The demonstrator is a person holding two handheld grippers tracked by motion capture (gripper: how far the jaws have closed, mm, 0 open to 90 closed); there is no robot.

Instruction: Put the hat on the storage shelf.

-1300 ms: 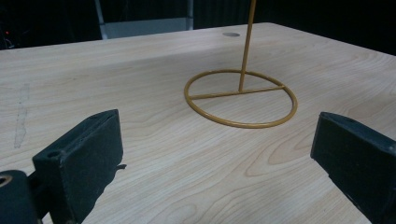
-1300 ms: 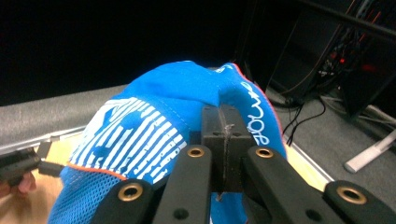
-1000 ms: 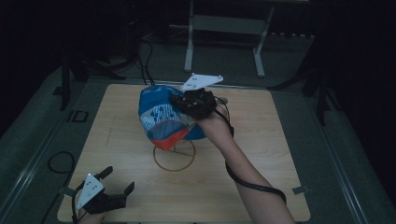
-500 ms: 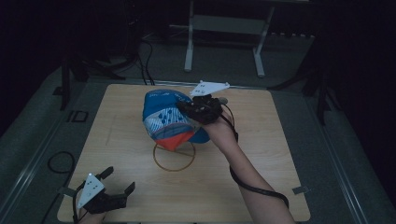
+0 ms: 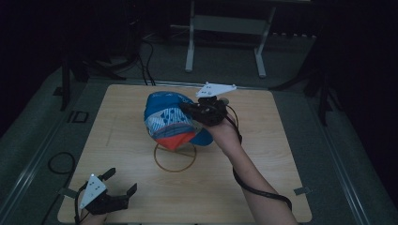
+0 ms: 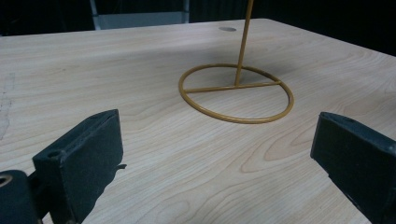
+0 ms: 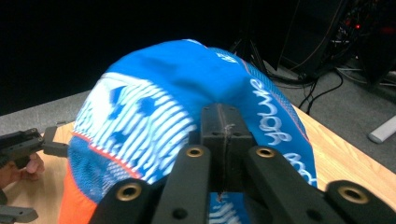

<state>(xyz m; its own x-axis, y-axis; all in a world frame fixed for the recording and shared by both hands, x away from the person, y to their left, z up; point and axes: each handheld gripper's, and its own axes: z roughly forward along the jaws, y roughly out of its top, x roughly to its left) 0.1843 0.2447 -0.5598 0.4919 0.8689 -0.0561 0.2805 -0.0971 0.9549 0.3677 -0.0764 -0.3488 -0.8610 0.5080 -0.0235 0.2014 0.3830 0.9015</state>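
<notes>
Table [image 5: 281,178] bare around stand [image 5: 175,158]; cap [image 5: 169,119] central.

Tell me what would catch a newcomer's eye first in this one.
The blue, white and orange cap stands out, at the middle of the wooden table, with the right gripper shut on its fabric. Just below it is a gold wire stand with a ring base. The left gripper sits open at the near left corner.

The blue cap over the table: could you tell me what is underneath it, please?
Under the cap stands a gold wire stand; its ring base shows on the table, but the cap covers the post's top.
</notes>
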